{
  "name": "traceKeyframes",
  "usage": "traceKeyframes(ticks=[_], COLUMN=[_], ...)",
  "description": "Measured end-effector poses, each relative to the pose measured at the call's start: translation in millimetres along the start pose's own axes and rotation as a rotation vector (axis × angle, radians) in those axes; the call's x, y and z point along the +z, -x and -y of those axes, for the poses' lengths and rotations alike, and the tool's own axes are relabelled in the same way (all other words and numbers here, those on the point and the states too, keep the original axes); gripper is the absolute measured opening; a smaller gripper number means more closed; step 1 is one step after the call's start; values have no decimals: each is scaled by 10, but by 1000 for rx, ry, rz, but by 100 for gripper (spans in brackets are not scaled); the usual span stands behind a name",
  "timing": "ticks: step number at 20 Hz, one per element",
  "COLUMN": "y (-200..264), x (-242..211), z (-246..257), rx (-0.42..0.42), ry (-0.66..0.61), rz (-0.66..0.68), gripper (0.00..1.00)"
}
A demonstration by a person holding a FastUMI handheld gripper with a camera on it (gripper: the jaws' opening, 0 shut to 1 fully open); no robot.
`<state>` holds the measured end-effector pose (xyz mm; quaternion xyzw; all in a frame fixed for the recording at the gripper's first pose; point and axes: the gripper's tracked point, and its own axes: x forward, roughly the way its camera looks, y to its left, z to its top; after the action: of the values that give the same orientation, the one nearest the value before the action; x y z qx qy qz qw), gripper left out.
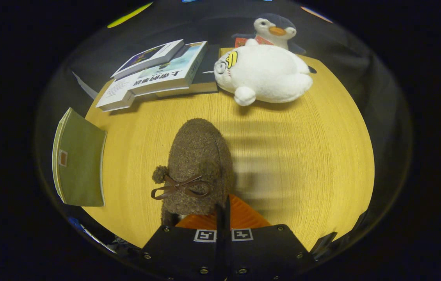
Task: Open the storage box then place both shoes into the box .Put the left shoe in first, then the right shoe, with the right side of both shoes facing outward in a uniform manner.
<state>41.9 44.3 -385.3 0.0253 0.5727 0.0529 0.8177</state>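
Gripper point(222, 218) fingers drawn nearly together, narrow dark gap between; rear edge of brown fuzzy shoe point(197, 171) appears pinched there, firm grip on both sides not confirmable. Shoe toe points away from fingers, bow and pompom on upper, body over wooden table point(302, 156); contact with surface unclear. Table yellow-grained, striped shadow beside shoe. Beyond shoe: stack of books point(162, 74), white plush toy point(263, 74) lying on side, penguin plush point(275, 29) behind it. Green booklet point(78, 160) overhangs table edge nearest shoe's bow side. Surroundings dark.
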Motion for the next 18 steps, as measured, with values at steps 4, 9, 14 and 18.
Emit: traceKeyframes(ticks=[4, 9, 14, 18], y=[291, 654, 944, 1069], x=[160, 368, 595, 738], z=[-199, -582, -988, -1474], rx=[36, 104, 128, 189], ry=[0, 13, 73, 141], rz=[19, 43, 79, 89], gripper=[0, 0, 0, 0])
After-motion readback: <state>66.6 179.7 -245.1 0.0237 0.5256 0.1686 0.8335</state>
